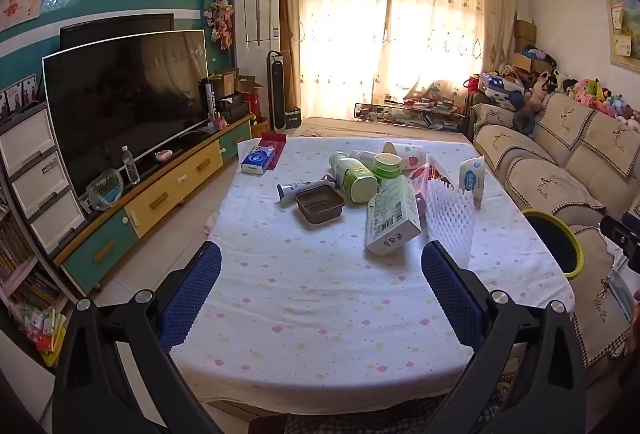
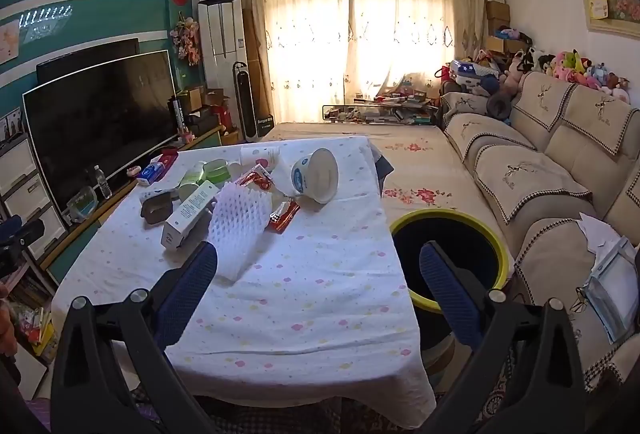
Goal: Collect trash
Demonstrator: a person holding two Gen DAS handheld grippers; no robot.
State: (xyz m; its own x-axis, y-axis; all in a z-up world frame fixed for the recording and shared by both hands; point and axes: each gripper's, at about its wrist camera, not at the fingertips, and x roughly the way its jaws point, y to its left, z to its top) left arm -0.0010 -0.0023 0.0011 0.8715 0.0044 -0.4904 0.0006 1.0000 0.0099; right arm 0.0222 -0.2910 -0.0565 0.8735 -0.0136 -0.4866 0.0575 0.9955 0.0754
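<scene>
Both grippers, left (image 1: 321, 276) and right (image 2: 318, 276), hover over the table's (image 1: 320, 314) near edge with jaws spread wide and nothing between them. The trash sits mid-table: a box (image 1: 394, 218), foam net (image 1: 450, 222), brown tray (image 1: 319, 204), green bottle (image 1: 352, 176) and tipped cup (image 2: 316, 176). The bin (image 2: 448, 258) stands just beside the table's right edge.
</scene>
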